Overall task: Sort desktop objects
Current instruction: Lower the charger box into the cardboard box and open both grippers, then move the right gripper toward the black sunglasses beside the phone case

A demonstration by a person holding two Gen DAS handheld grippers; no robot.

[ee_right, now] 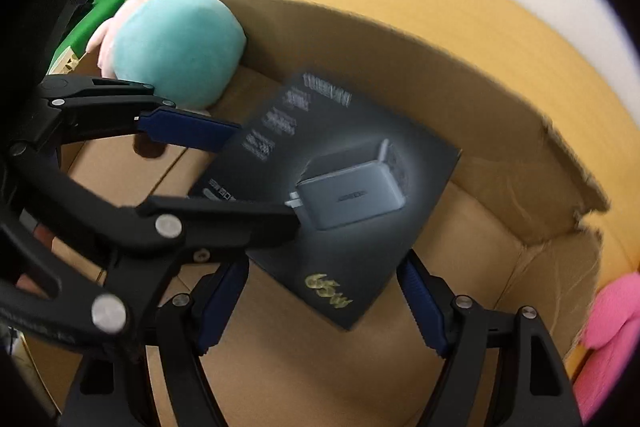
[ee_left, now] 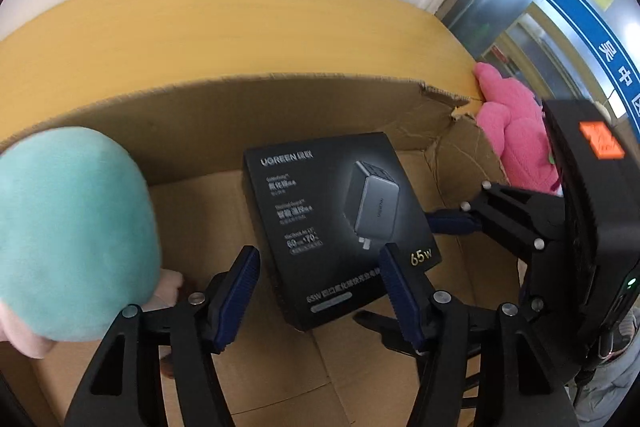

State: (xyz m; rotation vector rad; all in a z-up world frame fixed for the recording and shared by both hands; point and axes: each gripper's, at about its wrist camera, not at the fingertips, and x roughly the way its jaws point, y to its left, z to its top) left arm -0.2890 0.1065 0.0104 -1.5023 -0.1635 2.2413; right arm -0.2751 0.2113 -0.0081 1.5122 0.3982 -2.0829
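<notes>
I've got both grippers, left (ee_left: pixel 318 291) and right (ee_right: pixel 324 303), over the cardboard box (ee_left: pixel 224 115), jaws wide apart, holding nothing. The black charger box (ee_left: pixel 340 223) lies flat inside, teal plush (ee_left: pixel 72 235) at its left.

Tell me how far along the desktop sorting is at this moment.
Partly done. The black charger box and teal plush already sit inside the cardboard box. Nothing is in hand: the left claw and right claw both stand open over the charger box, apparently around its release. Left to sort: the pink plush, outside the cardboard box on the yellow table.
</notes>
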